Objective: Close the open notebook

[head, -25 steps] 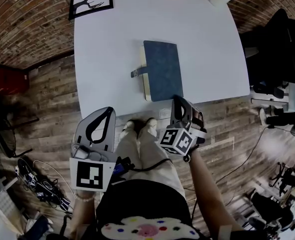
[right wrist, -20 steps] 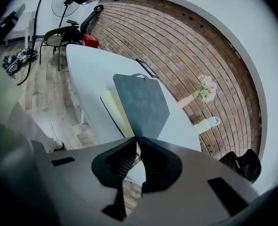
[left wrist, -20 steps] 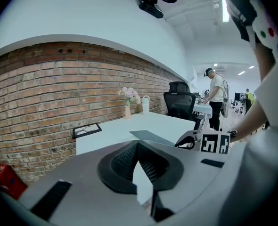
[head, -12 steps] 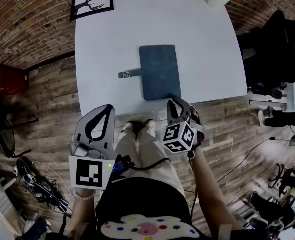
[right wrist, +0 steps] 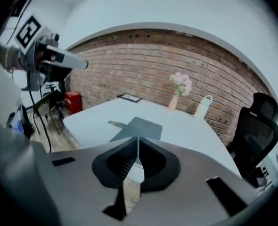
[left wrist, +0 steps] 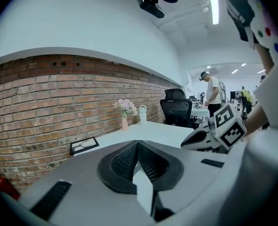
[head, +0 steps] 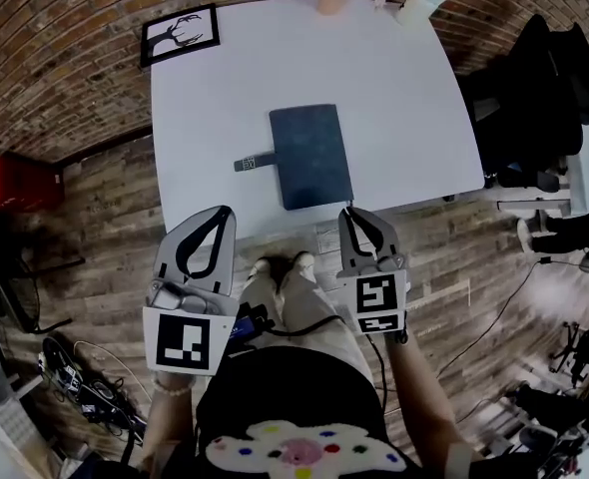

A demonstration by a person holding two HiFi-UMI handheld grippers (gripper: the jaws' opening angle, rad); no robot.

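My right gripper (head: pixel 353 212) has its jaws pressed together on nothing, and my left gripper (head: pixel 217 212) is the same. Both hover off the near edge of the white table (head: pixel 394 98). The dark notebook (head: pixel 311 156) lies closed there, with its strap (head: pixel 255 162) sticking out leftward.

Head view steeply above table (head: pixel 225 88), gripper views low at near edge, sharing table, brick wall (left wrist: pixel 44 93)

You wear a black top (head: pixel 275 392) with a colour-dotted patch (head: pixel 296 453), beige trousers (head: pixel 296 305) and white shoes (head: pixel 280 263); the grey left gripper (head: pixel 218 214) and right gripper (head: pixel 352 212) bear black-and-white marker cubes (head: pixel 183 340).
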